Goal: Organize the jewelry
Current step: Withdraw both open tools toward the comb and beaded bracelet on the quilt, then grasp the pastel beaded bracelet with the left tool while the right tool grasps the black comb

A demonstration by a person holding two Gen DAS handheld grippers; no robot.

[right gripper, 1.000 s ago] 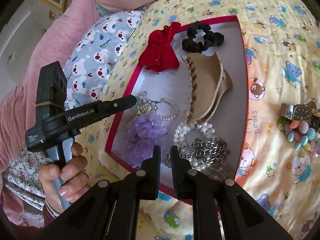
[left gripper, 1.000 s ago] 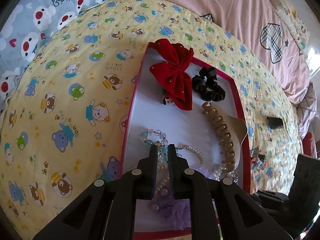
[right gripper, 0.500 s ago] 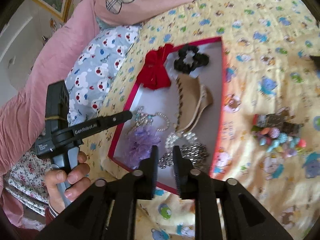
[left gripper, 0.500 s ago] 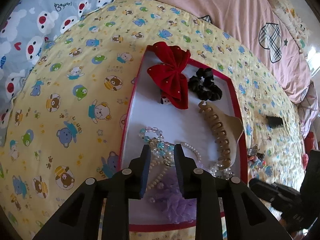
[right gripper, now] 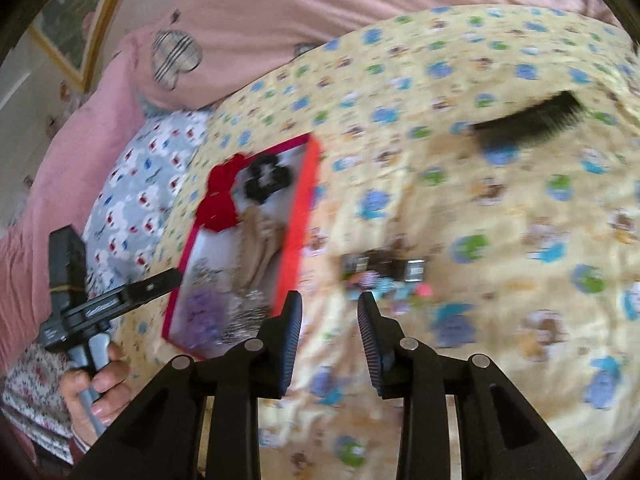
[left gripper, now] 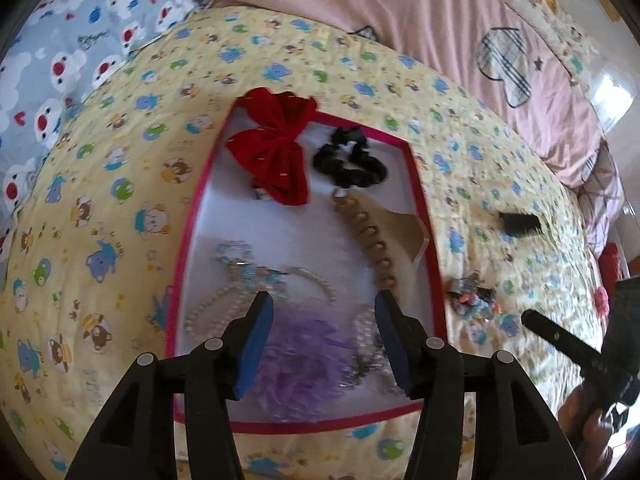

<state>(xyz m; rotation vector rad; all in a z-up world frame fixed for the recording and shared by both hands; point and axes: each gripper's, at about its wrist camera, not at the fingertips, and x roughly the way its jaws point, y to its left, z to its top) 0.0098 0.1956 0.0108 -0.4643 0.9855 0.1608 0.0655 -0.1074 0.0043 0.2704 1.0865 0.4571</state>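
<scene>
Jewelry — pearl strands (left gripper: 224, 308) and a purple pompom (left gripper: 304, 356) — lies gathered in the red-rimmed white tray (left gripper: 430, 264) on the bed; we hold both grippers, left gripper (left gripper: 324, 320) and right gripper (right gripper: 328, 320), with fingers open and empty — the right faces the colourful bead cluster (right gripper: 384, 284) outside.

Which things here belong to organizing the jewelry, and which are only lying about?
Belong to the job:
- red-edged tray
- pearl strands
- red bow
- black scrunchie
- tan claw clip
- colourful clip pile, outside the tray
- black comb, outside the tray

Just lying about:
- yellow bear quilt
- pink duvet
- grey pillow
</scene>
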